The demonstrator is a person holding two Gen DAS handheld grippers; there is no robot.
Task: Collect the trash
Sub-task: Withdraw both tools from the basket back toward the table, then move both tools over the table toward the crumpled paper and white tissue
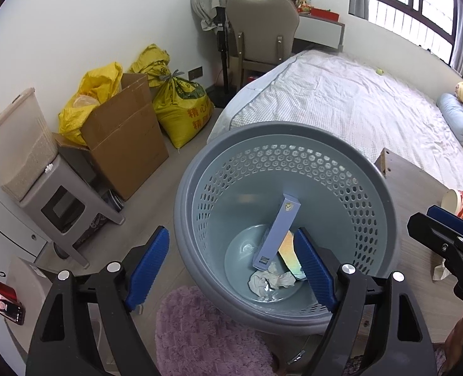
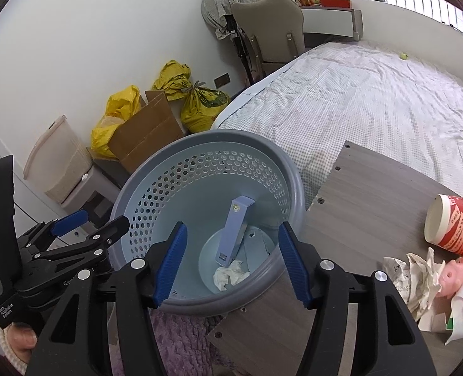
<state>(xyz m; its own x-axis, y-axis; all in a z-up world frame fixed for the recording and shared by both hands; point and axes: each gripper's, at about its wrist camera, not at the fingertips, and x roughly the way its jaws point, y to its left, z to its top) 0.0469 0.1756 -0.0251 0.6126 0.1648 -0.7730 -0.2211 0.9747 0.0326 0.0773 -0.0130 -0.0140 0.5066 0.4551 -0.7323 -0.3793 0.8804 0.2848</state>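
Note:
A grey perforated waste basket (image 1: 200,188) (image 2: 291,169) stands beside the bed. Inside it lie a long light-blue box (image 1: 278,228) (image 2: 234,232), a crumpled white tissue (image 1: 270,282) (image 2: 230,274) and a shiny wrapper (image 1: 289,252). My left gripper (image 1: 231,269) hovers open and empty over the basket's near rim; it also shows in the right wrist view (image 2: 90,222). My right gripper (image 2: 231,266) is open and empty above the basket. A red-and-white paper cup (image 2: 454,225) (image 1: 461,205), crumpled paper (image 2: 413,275) and a pink object (image 2: 454,277) lie on the wooden board (image 2: 372,194).
A bed (image 1: 356,100) stands behind the basket. A cardboard box (image 1: 125,144), yellow sacks (image 1: 181,106) and a grey container on a stool (image 1: 21,144) line the left wall. A chair (image 1: 259,31) and desk stand at the back. A purple rug (image 1: 206,338) lies below.

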